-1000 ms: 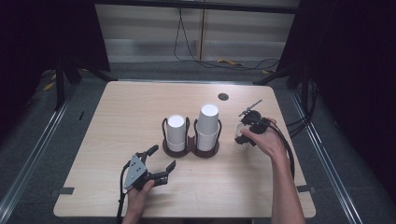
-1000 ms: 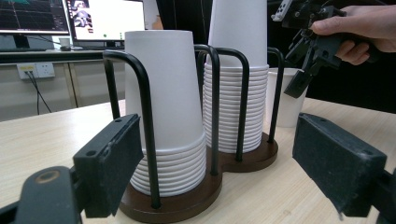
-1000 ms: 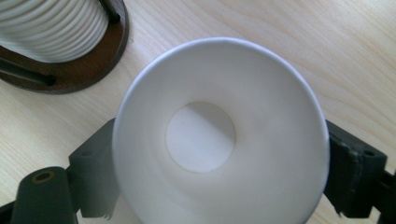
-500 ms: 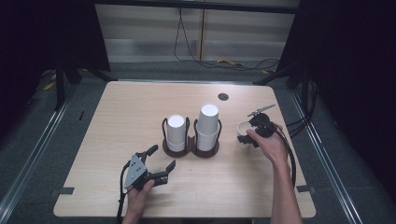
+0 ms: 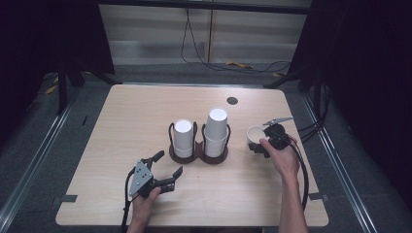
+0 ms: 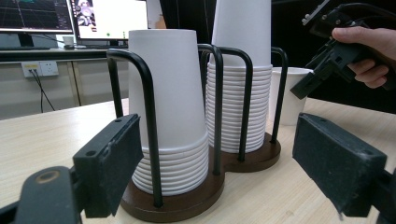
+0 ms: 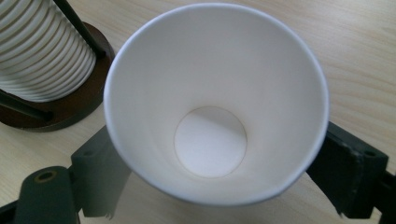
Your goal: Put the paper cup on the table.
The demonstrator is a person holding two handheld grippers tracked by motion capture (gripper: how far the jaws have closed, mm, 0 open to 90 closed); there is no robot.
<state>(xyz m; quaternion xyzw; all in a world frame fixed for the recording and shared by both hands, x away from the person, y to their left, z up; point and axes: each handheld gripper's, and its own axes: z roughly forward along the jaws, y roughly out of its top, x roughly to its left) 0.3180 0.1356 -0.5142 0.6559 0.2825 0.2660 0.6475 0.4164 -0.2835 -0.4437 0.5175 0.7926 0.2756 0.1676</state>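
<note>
The right hand-held gripper [image 5: 258, 145] clasps an upright paper cup [image 7: 215, 102] (mouth up).

Table [image 5: 145, 121] lit evenly from overhead, surroundings near black — soft shadows, no glare; near jaws slightly blurred in both gripper views.

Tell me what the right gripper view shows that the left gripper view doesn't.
Right gripper view: the inside and round bottom of the single paper cup, mouth up, sitting between the right claw with a jaw on each side.

Left gripper view: the shorter cup stack, the black wire uprights of the holder, monitors behind, and the left claw, its jaws wide apart with nothing between them.

Both: the single cup, the taller cup stack, the holder's brown base and the wooden table.
</note>
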